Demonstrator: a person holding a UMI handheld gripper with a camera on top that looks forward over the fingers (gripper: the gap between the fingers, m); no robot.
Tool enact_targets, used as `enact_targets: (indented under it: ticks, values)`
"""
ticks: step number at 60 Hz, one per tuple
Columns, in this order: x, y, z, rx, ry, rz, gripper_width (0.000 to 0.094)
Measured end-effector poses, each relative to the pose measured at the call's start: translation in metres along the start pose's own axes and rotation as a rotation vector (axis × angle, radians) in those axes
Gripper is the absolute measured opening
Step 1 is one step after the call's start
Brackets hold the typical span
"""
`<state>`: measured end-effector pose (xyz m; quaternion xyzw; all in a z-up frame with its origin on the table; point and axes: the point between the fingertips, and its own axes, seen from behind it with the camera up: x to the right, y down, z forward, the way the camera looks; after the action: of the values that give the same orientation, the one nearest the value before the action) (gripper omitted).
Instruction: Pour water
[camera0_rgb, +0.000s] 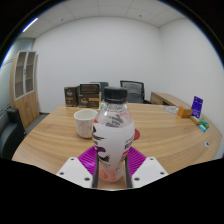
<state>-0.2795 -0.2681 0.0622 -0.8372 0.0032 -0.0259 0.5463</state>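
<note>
A long wooden table (160, 135) fills the middle of the room, running from the fingers outward toward twelve o'clock. Against the wall at about ten o'clock stands a tall cabinet (26, 80) with glass doors. Office chairs (131, 91) sit behind the far side of the table near twelve to one o'clock, and a dark chair (10, 128) shows at nine o'clock.

On the table's far edge, at about eleven o'clock from the bottle, rest dark boxes (84, 96). A purple box (196, 105) stands on the table at two o'clock, with small items beside it that are too small to tell.

The bottle (113, 135), clear with a black cap and a pink-and-white label, stands upright between the fingers. The gripper (112, 168) is clenched on it: both purple pads (91, 158) press against its lower sides, at seven and five o'clock of the bottle.

A white cup (85, 122) sits on the table just beyond the fingers, at about ten o'clock from the bottle and close beside it.
</note>
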Motion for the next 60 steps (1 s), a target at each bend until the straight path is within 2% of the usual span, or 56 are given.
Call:
enact_targets:
  ticks: [6, 7, 14, 30, 41, 49, 60]
  values:
    - [0.007, -0.002, -0.001, -0.014, 0.026, -0.041, 0.0329]
    - [0.009, -0.005, 0.0, -0.018, 0.031, -0.054, 0.0297]
    - [0.031, -0.034, -0.008, 0.0, 0.082, -0.122, 0.0295]
    - [0.098, -0.149, 0.002, 0.054, 0.335, -0.595, 0.0295]
    - [0.098, -0.212, 0.044, 0.052, 0.485, -1.113, 0.0294]
    - [0.073, -0.218, 0.083, 0.024, 0.511, -1.465, 0.0292]
    - [0.05, -0.199, 0.117, 0.005, 0.543, -1.898, 0.0292]
